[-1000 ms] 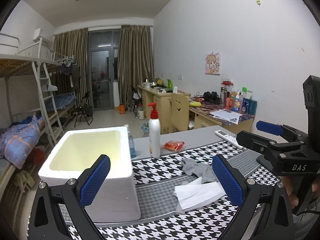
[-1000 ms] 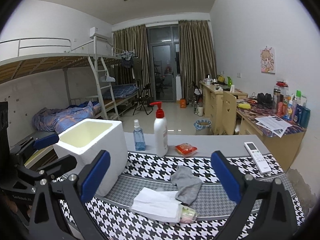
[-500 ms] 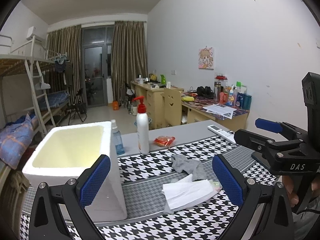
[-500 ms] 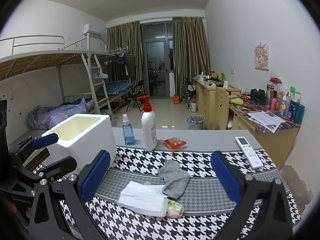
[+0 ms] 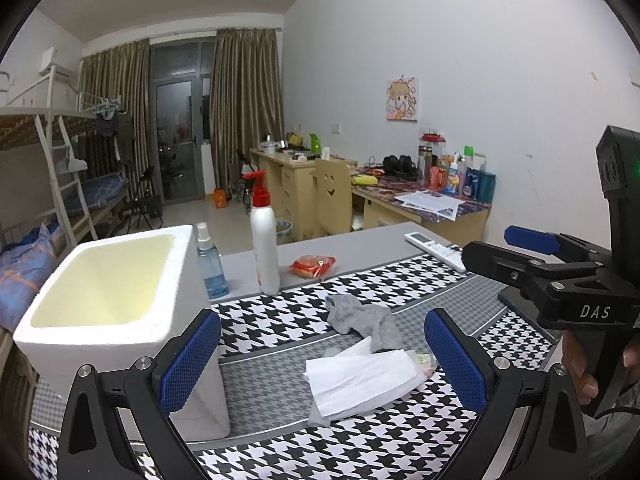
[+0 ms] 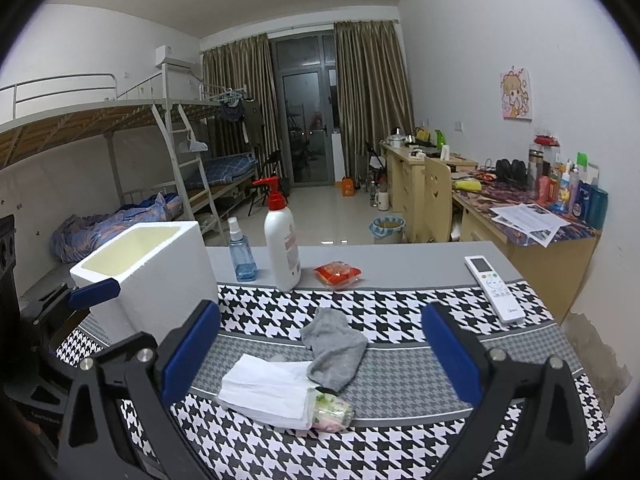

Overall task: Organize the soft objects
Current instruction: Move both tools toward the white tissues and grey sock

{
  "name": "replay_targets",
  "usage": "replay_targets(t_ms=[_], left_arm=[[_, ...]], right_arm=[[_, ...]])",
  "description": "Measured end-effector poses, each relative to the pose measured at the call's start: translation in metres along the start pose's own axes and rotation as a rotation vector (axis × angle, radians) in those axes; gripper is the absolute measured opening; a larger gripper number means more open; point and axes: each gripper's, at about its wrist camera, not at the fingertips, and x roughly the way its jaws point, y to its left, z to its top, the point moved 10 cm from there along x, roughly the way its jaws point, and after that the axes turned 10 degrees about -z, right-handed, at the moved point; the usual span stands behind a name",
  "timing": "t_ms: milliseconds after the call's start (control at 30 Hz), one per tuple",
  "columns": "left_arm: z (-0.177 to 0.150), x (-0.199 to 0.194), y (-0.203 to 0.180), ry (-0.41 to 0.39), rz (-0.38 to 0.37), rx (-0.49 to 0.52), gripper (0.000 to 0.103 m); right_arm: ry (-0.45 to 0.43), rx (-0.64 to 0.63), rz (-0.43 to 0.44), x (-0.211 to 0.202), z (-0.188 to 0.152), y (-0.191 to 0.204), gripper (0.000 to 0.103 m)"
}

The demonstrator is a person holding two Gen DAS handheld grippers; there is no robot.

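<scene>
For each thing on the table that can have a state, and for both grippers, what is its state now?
White foam box: open, no lid, looks empty.
Grey sock: crumpled, one end lying on the tissue pack.
White tissue pack: lying flat.
White pump bottle with red top: upright.
Small blue spray bottle: upright.
White remote control: face up.
Left gripper: open, holding nothing.
Right gripper: open, holding nothing.

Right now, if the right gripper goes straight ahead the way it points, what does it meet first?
Probably the grey sock, lying between the open right gripper fingers' line, with the white tissue pack just below left of it. Depth is unclear; it may pass over both.
</scene>
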Motion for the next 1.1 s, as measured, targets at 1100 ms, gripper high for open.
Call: replay_targets(t_ms=[1100], left_arm=[[-0.054,0.065,-0.013,0.202,-0.118,0.0,0.101]], right_arm=[[0.133,0.002,-0.03,0.052,-0.027,-0.018,0.102]])
